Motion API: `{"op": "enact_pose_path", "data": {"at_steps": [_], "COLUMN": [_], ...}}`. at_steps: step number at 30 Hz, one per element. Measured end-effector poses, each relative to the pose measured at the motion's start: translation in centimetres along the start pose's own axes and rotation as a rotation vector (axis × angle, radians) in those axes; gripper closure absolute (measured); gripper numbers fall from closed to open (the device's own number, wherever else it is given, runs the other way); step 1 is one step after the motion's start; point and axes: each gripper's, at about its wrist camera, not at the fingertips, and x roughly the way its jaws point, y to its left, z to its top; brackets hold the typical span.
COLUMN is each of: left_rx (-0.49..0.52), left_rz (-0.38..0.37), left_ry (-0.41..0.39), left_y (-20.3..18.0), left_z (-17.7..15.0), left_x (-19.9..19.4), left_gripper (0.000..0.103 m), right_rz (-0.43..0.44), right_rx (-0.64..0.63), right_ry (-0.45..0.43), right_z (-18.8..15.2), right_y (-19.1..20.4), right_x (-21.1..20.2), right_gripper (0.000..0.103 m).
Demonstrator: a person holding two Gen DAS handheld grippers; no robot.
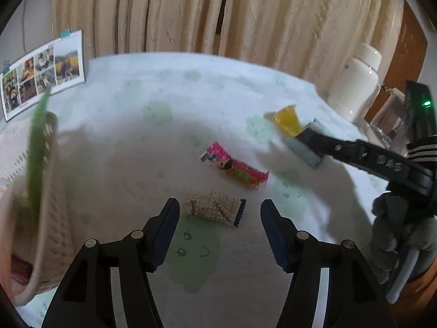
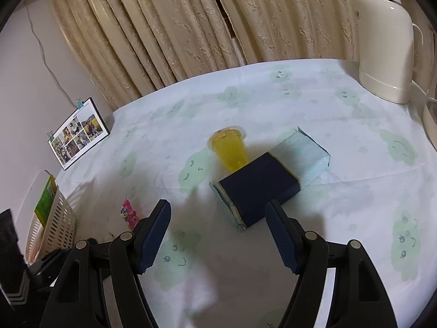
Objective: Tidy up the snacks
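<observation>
Currently both my hand-held grippers, left (image 1: 220,210) and right (image 2: 218,213), gape empty; the right could topple the cup (image 2: 230,150) beside the pack (image 2: 259,194).

Left claw (image 1: 220,213) spread wide above patterned snack bar (image 1: 214,207) (pink snack bar (image 1: 235,166) beyond).

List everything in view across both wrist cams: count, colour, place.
jelly cup: 1, yellow, mid-table, lying tilted
wrapped pack: 1, pale blue with navy band, beside the cup
pink snack bar: 1, pink-orange, table centre
crackle-print snack: 1, beige, ahead of left gripper
basket: 1, cream, table's left edge, green packet inside
photo board: 1, against wall
kettle: 1, cream, far right
tablecloth: 1, white-green
curtain: beige, behind
left gripper: open
right gripper: open
</observation>
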Motion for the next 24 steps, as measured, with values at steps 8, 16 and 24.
{"op": "enact_pose_path", "data": {"at_steps": [8,16,24], "left_rx": [0.020,0.032,0.009], "left_rz": [0.010,0.000,-0.014], "left_ry": [-0.004,-0.068,-0.151], "left_y": [-0.2,-0.5,0.0], "left_z": [0.1,-0.3,-0.5], "left_x": [0.8,-1.3,-5.3], "left_gripper": [0.065,0.076,0.076], "right_rz": [0.011,0.040,0.070], "right_rx": [-0.021,-0.080,-0.150], "right_ry": [0.012,0.018,0.038], "right_z": [-0.3,-0.9,-1.1], "right_y": [0.5,2.0,3.9], "right_x": [0.2,0.2,0.7], "right_gripper": [0.033,0.033,0.034]}}
